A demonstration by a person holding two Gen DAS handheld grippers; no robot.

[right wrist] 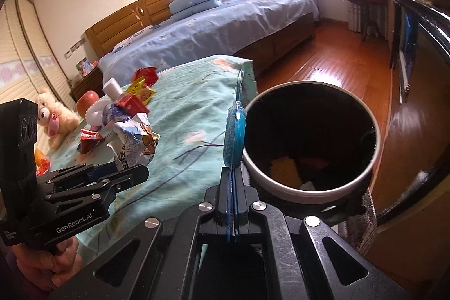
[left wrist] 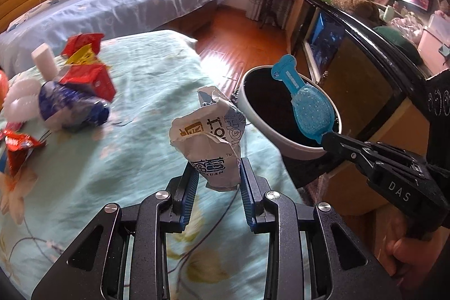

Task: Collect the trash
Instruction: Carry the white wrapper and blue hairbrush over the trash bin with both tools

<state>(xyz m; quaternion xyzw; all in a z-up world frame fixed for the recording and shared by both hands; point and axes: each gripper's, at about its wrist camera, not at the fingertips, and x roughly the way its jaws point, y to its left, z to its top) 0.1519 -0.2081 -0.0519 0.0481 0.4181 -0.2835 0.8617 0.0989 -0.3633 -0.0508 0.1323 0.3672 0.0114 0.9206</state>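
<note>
My left gripper point(left wrist: 218, 167) is shut on a crumpled white and blue wrapper point(left wrist: 209, 137), held above the teal bedspread point(left wrist: 146, 92). It also shows in the right wrist view point(right wrist: 136, 144). My right gripper point(right wrist: 233, 170) is shut on a flat blue plastic packet point(right wrist: 234, 131), held at the left rim of the round bin point(right wrist: 284, 189). In the left wrist view the blue packet point(left wrist: 303, 103) hangs over the bin point(left wrist: 270, 128). The bin is dark inside, with some trash at its bottom.
More trash lies on the bedspread: red wrappers point(left wrist: 90, 66), a blue bag point(left wrist: 70, 108), a white bottle point(left wrist: 45, 61), a red packet point(left wrist: 17, 148). A plush toy point(right wrist: 56, 117) sits at the far left. A dark cabinet point(left wrist: 365, 47) stands right of the bin.
</note>
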